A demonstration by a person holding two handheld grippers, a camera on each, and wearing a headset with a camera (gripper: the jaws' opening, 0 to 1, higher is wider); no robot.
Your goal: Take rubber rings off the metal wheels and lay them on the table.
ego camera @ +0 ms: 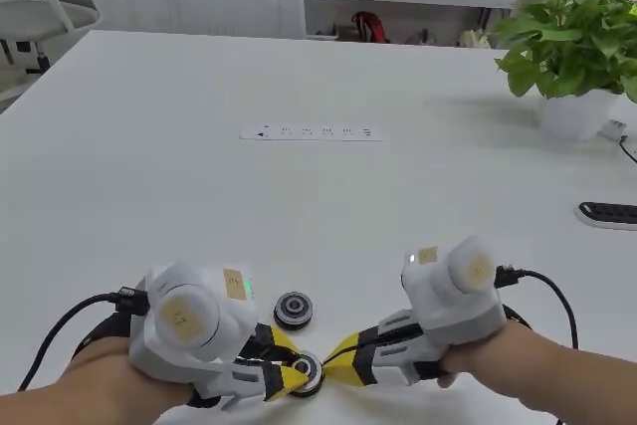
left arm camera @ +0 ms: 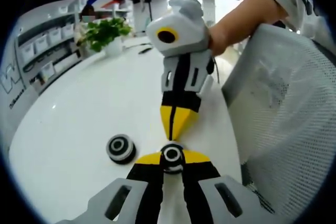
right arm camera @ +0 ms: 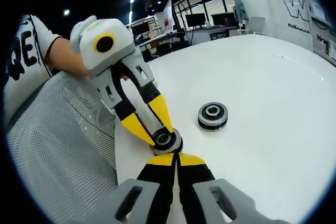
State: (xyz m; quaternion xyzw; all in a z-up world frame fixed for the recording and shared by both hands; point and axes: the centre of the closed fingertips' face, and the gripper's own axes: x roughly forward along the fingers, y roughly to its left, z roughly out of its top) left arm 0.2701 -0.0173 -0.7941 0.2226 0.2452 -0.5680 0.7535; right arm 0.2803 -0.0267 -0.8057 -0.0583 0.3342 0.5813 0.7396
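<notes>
A small metal wheel (ego camera: 307, 369) with a dark rubber ring is held just above the table's near edge, and my left gripper (ego camera: 302, 375) is shut on it from both sides. In the left gripper view the wheel (left arm camera: 172, 154) sits between the yellow tips. My right gripper (ego camera: 334, 365) points at it from the right, jaws shut, tips touching the wheel's rim (right arm camera: 167, 141). Whether those tips pinch the ring I cannot tell. A second ringed wheel (ego camera: 294, 310) lies flat on the table just beyond, also in the left gripper view (left arm camera: 121, 148) and the right gripper view (right arm camera: 212, 115).
A white power strip (ego camera: 311, 132) lies flat mid-table. A potted plant (ego camera: 572, 47) stands at the far right, with a black power strip (ego camera: 607, 213) near the right edge. A mesh chair (left arm camera: 283, 103) sits close behind the table's near edge.
</notes>
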